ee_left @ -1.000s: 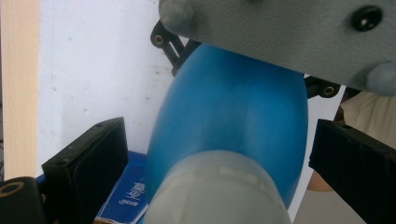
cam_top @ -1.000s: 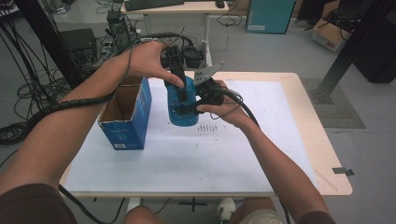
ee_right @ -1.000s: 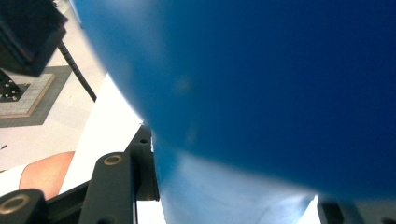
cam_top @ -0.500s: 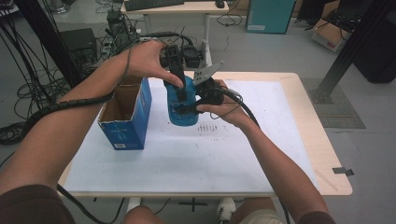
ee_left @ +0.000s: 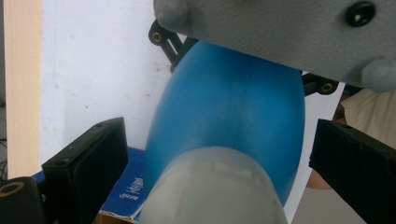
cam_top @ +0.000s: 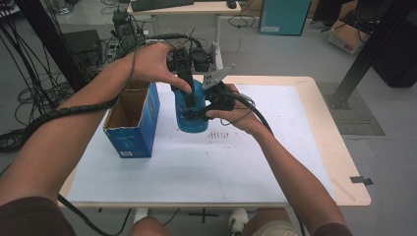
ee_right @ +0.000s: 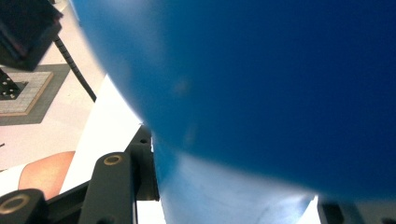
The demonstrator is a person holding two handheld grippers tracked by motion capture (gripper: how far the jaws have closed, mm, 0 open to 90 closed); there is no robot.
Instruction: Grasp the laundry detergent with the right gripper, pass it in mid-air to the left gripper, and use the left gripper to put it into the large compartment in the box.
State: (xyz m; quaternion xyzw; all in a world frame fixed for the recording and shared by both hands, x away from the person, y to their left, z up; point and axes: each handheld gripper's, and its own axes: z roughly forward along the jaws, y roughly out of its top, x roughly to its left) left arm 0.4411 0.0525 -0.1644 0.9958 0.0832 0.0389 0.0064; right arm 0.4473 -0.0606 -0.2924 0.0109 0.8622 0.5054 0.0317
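Worktop (cam_top: 295, 147), pale wood under a white sheet, carries the scene, with everything placed here against the open blue carton (cam_top: 133, 123) standing on its left part. Just right of that carton, a blue bottle (cam_top: 192, 110) is held upright above the sheet, its grey neck toward the left claw's camera in the left gripper view, where the blue body (ee_left: 229, 112) bulges between the two black jaws.

Right claw (cam_top: 199, 114) comes in from the side away from the carton and is clamped on the bottle's lower body; in the right gripper view the blue wall (ee_right: 261, 84) presses up against the lens with a jaw alongside. Left claw (cam_top: 189, 96) reaches down over the bottle from above the carton's far corner, its jaws apart, one on each side of the bottle with white sheet showing in the gap on the left.

Grey three-cornered plate (cam_top: 219, 76) on the right claw stands beyond the bottle, farther from the carton.
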